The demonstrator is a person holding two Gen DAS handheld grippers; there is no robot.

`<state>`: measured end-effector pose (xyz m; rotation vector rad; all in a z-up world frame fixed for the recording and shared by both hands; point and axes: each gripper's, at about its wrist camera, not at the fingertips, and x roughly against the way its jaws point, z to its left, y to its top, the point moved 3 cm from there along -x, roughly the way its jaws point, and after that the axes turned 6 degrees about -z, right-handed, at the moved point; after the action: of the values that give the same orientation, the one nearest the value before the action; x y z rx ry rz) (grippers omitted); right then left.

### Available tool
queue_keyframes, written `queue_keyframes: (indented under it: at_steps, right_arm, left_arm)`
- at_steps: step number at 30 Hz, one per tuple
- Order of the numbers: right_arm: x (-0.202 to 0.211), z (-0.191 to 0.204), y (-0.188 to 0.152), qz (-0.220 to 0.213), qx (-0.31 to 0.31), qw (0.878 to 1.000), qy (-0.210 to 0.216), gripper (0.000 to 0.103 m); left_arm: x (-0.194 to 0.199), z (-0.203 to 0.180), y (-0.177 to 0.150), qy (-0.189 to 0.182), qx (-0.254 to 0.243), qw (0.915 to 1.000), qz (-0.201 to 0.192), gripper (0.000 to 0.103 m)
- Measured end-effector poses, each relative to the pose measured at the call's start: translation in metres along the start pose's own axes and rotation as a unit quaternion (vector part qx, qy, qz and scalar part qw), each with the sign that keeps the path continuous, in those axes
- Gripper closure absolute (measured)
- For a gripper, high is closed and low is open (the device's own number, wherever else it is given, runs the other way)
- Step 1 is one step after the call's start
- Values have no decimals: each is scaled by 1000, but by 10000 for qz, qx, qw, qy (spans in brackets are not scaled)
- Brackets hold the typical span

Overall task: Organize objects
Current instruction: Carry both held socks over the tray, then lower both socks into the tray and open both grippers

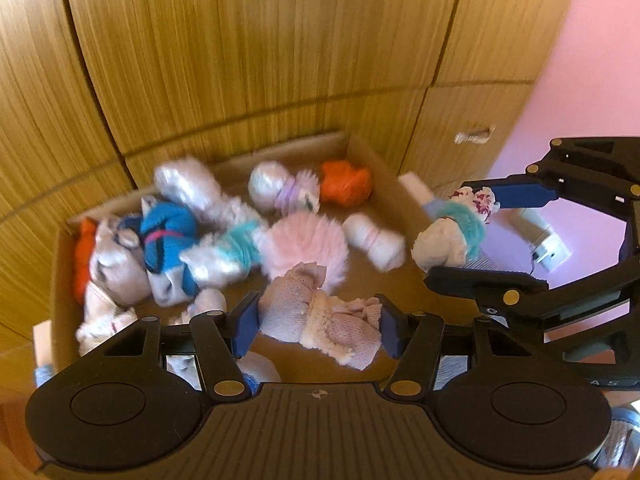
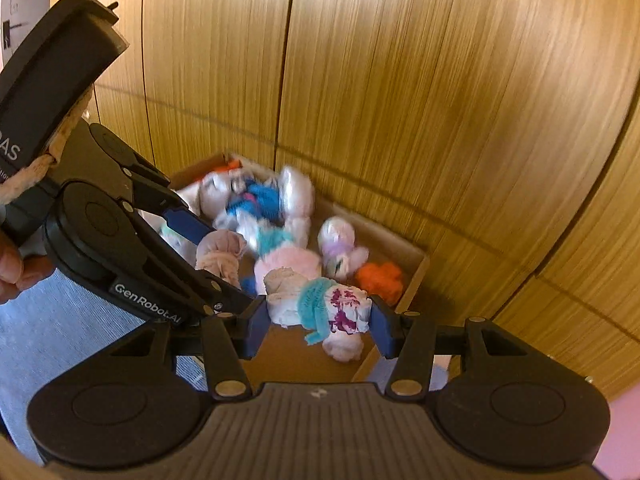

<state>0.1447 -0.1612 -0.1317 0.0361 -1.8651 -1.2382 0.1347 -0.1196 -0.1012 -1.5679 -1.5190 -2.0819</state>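
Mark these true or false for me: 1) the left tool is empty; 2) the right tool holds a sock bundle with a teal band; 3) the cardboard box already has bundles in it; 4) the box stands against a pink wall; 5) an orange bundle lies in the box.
1) False: the left tool is clamped on a beige knit sock bundle.
2) True: the right tool grips a white bundle with a teal band.
3) True: the cardboard box holds many rolled bundles.
4) False: it stands against wooden cabinet doors; the pink wall is off to one side.
5) True: an orange bundle lies near the far corner.
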Motion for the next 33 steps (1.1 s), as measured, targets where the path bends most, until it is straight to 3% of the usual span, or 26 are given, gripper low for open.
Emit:
queue_keyframes:
  at_steps: [13, 18, 26, 29, 31, 33]
  right_arm:
    - [-57, -4, -22, 656, 167, 9976, 107, 54]
    - [-59, 3, -30, 816, 253, 9962, 139, 52]
    - [-43, 7, -28, 785, 188, 9967, 24, 45]
    - [-32, 7, -24, 675, 143, 9976, -26, 39]
    - [-23, 9, -21, 610, 127, 9979, -184, 24]
    - [-11, 10, -20, 512, 100, 9983, -249, 22]
  left_arm:
    - [-41, 7, -23, 118, -183, 9993, 291, 37]
    - [-41, 5, -31, 196, -261, 9992, 249, 36]
    - [-32, 11, -32, 208, 53, 9997, 113, 24]
    - [-20, 13, -31, 303, 129, 9994, -49, 16]
    - [-9, 14, -31, 304, 218, 9992, -145, 14]
    - [0, 13, -31, 264, 289, 9990, -205, 10]
